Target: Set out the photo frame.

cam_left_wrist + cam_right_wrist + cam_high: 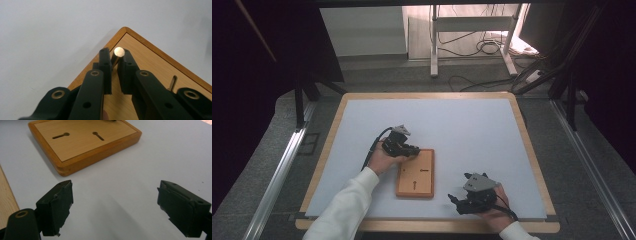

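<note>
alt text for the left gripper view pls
The left tool grips a short metal pin between its two black jaws, above the corner of a wooden board. The board lies on a pale grey table; another small pin stands in it at right.

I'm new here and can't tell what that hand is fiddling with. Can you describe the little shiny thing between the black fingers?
Start at the pale table and find the wooden board lying on it. Near the board's corner, the left gripper has its fingers closed on a small metal pin with a round, bright end. Unlike the dark keyhole slots cut into the board, it is shiny and stands out of the wood.
</note>
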`<action>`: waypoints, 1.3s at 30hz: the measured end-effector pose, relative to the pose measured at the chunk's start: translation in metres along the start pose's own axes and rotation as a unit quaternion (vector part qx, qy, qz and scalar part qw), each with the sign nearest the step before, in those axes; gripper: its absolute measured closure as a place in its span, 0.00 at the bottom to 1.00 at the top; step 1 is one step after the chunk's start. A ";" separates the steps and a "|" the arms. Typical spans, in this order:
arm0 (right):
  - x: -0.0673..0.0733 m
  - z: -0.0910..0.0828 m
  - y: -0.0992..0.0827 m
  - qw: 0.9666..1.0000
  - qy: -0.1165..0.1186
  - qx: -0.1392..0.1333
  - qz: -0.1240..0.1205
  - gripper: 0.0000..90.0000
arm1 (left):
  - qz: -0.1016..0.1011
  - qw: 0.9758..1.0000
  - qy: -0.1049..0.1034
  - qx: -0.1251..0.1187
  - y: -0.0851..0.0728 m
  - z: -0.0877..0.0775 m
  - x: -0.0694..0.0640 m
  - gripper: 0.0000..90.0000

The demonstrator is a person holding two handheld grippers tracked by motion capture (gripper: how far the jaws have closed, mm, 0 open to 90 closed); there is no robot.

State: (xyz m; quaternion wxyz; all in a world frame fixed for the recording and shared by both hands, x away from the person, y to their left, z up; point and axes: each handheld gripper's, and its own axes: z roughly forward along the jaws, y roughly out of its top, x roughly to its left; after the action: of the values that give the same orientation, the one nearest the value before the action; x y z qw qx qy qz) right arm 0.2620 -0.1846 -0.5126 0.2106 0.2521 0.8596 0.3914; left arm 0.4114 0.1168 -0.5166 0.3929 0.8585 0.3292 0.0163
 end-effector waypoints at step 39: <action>0.052 0.051 0.046 0.990 -0.003 0.030 -0.139 0.12 | -0.026 0.998 -0.045 0.026 0.011 0.001 0.018 0.92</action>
State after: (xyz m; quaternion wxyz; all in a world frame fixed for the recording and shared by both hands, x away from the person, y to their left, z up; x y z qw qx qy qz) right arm 0.2619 -0.0985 -0.5168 0.2582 0.1378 0.8969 0.3316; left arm 0.4319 0.1213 -0.5136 0.3853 0.8596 0.3332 -0.0413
